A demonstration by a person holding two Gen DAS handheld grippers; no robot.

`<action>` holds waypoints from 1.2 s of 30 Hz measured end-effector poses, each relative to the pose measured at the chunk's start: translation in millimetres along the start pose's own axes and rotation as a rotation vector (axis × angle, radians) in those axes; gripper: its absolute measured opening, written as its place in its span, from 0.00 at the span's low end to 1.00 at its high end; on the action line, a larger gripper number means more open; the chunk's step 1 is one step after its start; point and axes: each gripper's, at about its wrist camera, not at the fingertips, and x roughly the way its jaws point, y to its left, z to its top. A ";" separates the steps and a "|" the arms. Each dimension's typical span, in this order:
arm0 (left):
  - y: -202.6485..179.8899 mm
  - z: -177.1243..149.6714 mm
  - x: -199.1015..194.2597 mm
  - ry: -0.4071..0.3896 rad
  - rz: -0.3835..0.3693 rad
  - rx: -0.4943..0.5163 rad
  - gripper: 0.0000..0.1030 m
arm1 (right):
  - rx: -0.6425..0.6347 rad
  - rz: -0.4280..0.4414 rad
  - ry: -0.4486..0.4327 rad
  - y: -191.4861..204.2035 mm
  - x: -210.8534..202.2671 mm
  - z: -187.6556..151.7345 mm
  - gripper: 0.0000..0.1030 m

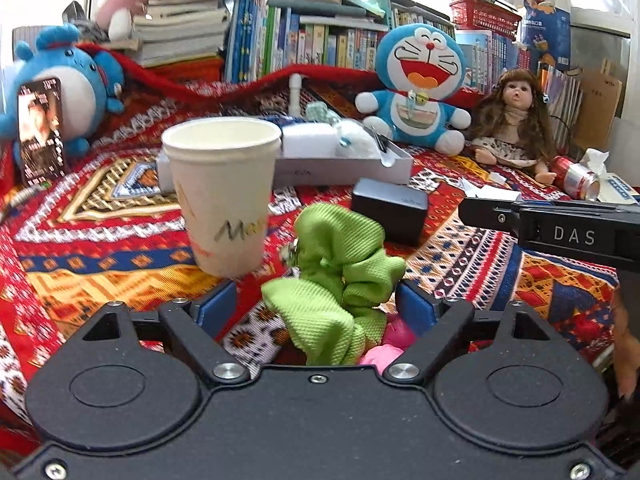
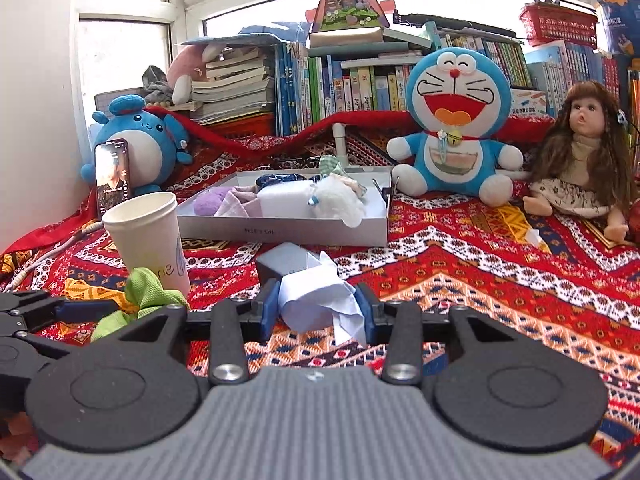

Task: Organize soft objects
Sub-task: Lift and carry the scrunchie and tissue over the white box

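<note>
1. Green scrunchie point(image 1: 336, 276): ribbed, bright lime fabric, bunched into loose folds, a small metal piece at its upper left edge.
2. Lies between the blue pads of the left gripper point(image 1: 316, 308), nearer the right pad and seemingly against it; left pad point(image 1: 218, 306) well clear of the fabric. Jaws spread wide, not pinching.
3. Pink soft item point(image 1: 386, 342) partly hidden below the scrunchie, close to the gripper body; kind not discernible.
4. Paper cup point(image 1: 222, 192) upright on the patterned cloth point(image 1: 100, 240), just left of and behind the scrunchie, near but apart.
5. Dark box point(image 1: 390, 208) behind the scrunchie, to the right.
6. White tissue point(image 2: 320, 300): crumpled, pale with bluish shadow, one corner hanging down below the fingers.
7. Pinched between both pads of the right gripper point(image 2: 318, 306); jaws drawn in against the wad on each side.
8. From the right wrist view, scrunchie point(image 2: 148, 292) seen at lower left beside the left gripper's fingers, in front of the cup point(image 2: 146, 236).
9. Tray point(image 2: 280, 230) straight ahead of the tissue, well apart, holding purple, white and fluffy soft items.
10. Doraemon point(image 2: 456, 128) and doll point(image 2: 580, 152) seated right of the tray; blue plush point(image 2: 140, 140) with phone point(image 2: 112, 176) leaning on it at left.
11. Books point(image 2: 340, 84) stacked along the back.
</note>
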 end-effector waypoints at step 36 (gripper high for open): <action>34.3 109.7 -30.9 -0.132 -0.059 -0.018 0.24 | 0.012 -0.046 -0.064 -1.3 8.1 36.9 0.47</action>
